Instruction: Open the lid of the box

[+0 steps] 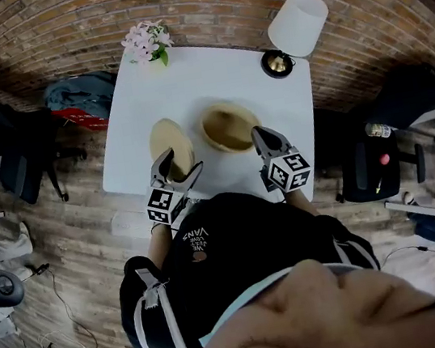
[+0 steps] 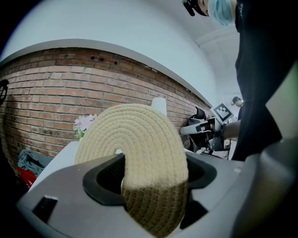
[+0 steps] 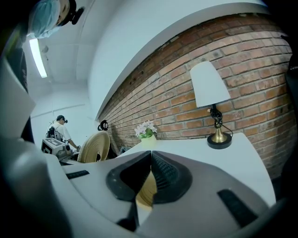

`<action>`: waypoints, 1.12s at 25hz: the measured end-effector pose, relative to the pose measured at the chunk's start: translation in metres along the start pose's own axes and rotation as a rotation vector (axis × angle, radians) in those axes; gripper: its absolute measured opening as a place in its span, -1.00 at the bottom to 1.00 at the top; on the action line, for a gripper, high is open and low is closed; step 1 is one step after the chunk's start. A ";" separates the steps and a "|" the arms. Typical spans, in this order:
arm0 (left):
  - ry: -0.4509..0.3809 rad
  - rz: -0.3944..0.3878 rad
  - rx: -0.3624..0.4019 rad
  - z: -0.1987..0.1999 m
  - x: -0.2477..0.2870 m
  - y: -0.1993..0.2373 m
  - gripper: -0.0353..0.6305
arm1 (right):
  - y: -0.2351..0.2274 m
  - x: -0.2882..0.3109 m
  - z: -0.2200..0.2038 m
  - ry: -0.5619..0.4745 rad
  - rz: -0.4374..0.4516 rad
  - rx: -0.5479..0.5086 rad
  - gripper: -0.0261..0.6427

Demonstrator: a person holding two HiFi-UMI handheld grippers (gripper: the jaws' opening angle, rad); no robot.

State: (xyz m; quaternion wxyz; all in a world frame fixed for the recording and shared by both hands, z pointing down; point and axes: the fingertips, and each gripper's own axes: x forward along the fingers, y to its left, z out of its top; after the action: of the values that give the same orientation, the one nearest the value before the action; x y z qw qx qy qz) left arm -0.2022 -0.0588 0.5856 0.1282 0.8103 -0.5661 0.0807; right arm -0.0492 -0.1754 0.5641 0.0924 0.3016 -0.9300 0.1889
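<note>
A round woven box stands uncovered in the middle of the white table. Its flat coiled lid is off to the left of the box, and my left gripper is shut on the lid's near edge. In the left gripper view the lid stands on edge between the jaws. My right gripper is at the box's right rim with its jaws shut; a tan piece of the box shows just below them. In the right gripper view the lid shows at the left.
A lamp with a brass base stands at the table's far right corner. A pot of pink flowers sits at the far left corner. A brick wall runs behind. Bags lie on the floor at left, and a chair is at right.
</note>
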 end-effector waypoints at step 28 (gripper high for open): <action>-0.034 -0.020 -0.011 0.014 -0.002 0.015 0.21 | 0.000 0.005 0.008 -0.001 -0.052 0.000 -0.91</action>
State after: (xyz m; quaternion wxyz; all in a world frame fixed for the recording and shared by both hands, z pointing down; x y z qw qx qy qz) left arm -0.2167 -0.0660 0.5735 0.1237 0.8166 -0.5604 0.0626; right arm -0.0536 -0.1812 0.5586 0.0967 0.3256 -0.9219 0.1863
